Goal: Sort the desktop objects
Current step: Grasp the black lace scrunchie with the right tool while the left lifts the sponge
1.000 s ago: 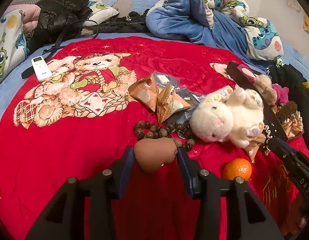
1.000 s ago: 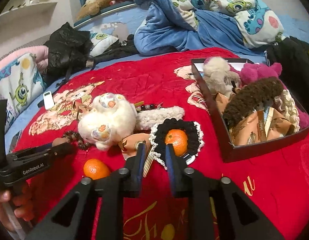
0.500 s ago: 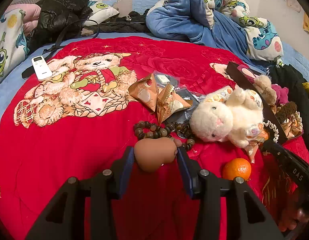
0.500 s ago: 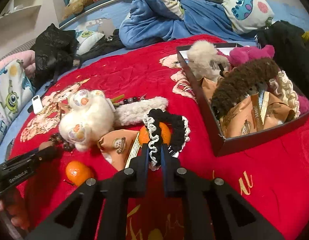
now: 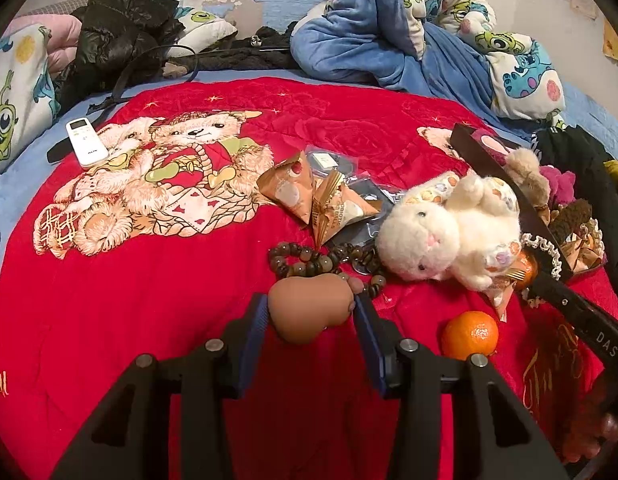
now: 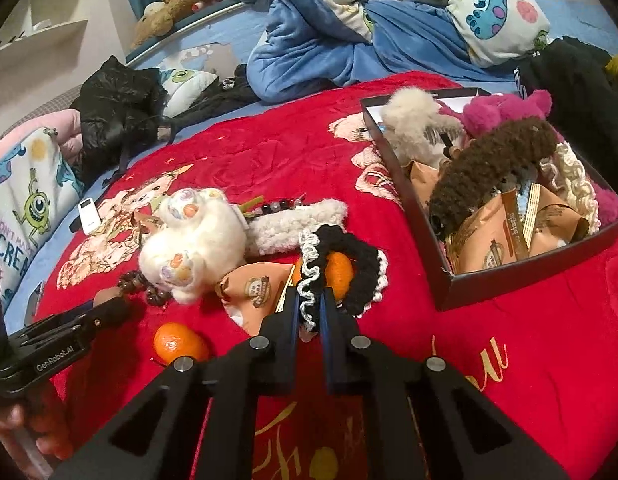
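Right tongs (image 6: pixel 310 307) on black scrunchie (image 6: pixel 341 264)

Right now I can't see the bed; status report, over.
Left hand-held gripper shut on brown gourd toy. Right hand-held gripper shut on black-and-white scrunchie, draped over an orange. Box already crowded.

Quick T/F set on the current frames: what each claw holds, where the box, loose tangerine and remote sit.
1. The right claw is shut on the black scrunchie. True.
2. The left claw is empty. False: the brown gourd-shaped object sits between its fingers.
3. The dark box already holds plush toys and snack packets. True.
4. The loose tangerine lies inside the box. False: it lies on the red quilt.
5. The white remote lies on the quilt's far left. True.
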The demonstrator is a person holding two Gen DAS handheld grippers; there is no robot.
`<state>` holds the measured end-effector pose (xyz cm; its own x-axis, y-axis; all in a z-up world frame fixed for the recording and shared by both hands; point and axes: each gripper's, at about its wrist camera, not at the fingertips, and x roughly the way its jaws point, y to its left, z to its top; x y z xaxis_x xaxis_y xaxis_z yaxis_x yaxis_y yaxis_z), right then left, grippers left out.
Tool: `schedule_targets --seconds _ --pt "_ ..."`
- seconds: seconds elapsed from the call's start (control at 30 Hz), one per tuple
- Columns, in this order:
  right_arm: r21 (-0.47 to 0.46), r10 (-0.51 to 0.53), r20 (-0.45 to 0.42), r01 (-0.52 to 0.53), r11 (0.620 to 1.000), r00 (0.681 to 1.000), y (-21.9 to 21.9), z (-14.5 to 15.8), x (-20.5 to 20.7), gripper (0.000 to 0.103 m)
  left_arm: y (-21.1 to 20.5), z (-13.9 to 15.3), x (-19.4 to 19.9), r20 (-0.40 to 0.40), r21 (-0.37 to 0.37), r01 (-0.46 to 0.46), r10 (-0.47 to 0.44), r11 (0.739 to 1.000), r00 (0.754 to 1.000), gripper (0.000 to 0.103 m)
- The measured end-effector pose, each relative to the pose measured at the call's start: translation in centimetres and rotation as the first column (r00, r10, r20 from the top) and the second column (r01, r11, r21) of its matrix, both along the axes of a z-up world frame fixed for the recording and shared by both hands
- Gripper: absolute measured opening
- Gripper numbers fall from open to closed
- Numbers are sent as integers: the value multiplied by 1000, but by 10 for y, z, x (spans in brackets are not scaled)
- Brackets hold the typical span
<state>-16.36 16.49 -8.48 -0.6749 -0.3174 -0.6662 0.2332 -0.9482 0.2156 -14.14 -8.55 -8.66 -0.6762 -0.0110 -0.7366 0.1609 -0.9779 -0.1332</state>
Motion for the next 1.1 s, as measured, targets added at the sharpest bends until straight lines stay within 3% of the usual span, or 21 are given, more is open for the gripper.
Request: schedule_targets --seconds 1.1 --pt "-47 11 -38 -13 999 999 19 25 24 10 28 34 33 -90 -6 47 -47 999 995 45"
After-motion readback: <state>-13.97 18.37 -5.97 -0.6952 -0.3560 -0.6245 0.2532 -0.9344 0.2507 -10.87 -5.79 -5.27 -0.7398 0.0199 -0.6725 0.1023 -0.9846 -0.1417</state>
